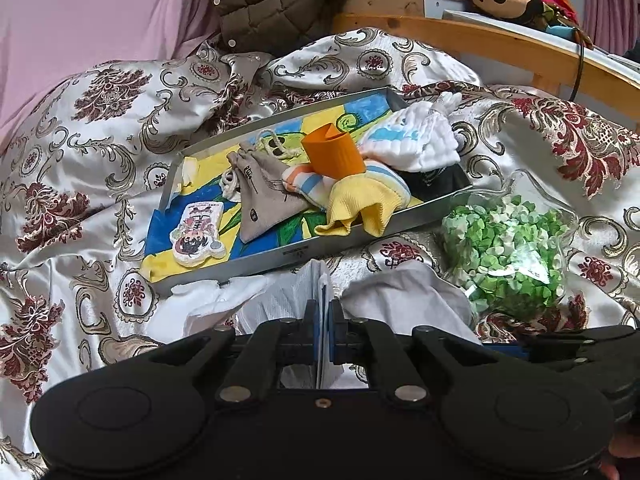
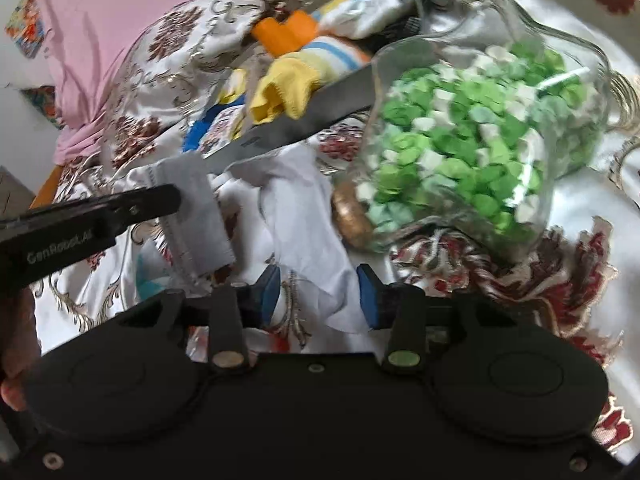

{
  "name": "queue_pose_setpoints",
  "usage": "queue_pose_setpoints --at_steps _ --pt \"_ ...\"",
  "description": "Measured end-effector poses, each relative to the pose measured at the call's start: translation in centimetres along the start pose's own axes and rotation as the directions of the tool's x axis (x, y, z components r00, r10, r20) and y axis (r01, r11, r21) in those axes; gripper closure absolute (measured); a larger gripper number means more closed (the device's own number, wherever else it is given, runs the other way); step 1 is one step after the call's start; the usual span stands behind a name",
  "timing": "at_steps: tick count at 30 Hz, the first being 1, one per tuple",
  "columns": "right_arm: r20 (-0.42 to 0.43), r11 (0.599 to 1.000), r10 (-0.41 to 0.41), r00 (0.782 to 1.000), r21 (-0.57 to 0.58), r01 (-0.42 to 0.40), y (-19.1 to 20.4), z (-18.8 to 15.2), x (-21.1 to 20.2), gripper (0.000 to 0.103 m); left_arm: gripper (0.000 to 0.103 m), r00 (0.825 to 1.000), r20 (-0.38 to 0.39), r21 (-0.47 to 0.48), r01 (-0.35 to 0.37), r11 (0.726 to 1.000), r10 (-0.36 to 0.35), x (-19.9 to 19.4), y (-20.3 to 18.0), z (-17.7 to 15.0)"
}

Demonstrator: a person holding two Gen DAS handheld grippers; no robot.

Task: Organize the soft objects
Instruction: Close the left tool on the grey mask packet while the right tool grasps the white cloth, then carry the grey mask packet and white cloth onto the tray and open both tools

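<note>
- Left wrist view: the left gripper (image 1: pixel 321 322) has its fingers clenched on a grey cloth (image 1: pixel 280 304); a thin pinch, it could slip.
- The right gripper (image 2: pixel 318 294) has its fingers released around a white cloth (image 2: pixel 308 216); closing, it may snag the bedspread (image 2: pixel 500 280) beside the jar (image 2: pixel 472 140).

"GenRobot.AI" in white on the left gripper (image 2: pixel 176 200).

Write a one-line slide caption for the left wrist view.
Left gripper shut on a grey cloth, with the tray of soft items behind.
</note>
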State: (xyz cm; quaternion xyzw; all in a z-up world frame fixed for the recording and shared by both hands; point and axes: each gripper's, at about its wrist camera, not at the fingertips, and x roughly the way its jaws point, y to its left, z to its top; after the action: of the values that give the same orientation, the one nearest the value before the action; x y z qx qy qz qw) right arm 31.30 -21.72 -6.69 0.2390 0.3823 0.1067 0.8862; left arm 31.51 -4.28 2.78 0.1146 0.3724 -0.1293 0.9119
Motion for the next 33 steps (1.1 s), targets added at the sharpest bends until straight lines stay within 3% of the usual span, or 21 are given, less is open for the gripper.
queue_pose_setpoints --at_steps 2,7,10,13,19,26,33 --pt "0.013 0.999 -0.008 1.0 -0.032 0.008 0.3 -0.1 0.3 0.07 0.1 1.0 -0.001 0.0 0.0 1.0 0.0 -0.2 -0.1 0.0" --pt "0.031 1.0 -0.011 0.999 -0.019 0.011 -0.3 0.1 0.8 0.093 0.1 1.0 0.003 -0.007 -0.006 1.0 0.006 -0.7 -0.4 0.0" --pt "0.075 0.999 0.027 0.997 -0.034 -0.024 -0.1 0.1 0.1 0.099 0.1 1.0 0.018 -0.004 -0.011 1.0 0.011 -1.5 -0.7 0.2" --pt "0.118 0.993 0.036 0.992 -0.113 -0.022 1.1 0.2 -1.0 0.102 0.1 0.999 0.036 0.005 -0.014 1.0 0.014 -2.6 -0.9 0.4" --pt "0.184 0.958 -0.021 0.983 -0.278 0.072 3.7 -0.3 -2.7 0.103 0.1 0.996 0.082 0.02 -0.047 0.999 0.045 -5.2 -1.1 1.3" --pt "0.307 0.892 -0.037 0.951 -0.418 0.17 6.4 -0.8 -5.0 0.103 0.1 0.986 0.144 0.001 -0.08 0.997 0.079 -7.7 -1.0 2.1" --pt "0.468 0.756 -0.059 0.882 -0.556 0.345 8.9 -1.6 -6.6 0.103 0.1 0.97 0.219 -0.002 -0.107 0.994 0.105 -9.9 -1.7 3.4"
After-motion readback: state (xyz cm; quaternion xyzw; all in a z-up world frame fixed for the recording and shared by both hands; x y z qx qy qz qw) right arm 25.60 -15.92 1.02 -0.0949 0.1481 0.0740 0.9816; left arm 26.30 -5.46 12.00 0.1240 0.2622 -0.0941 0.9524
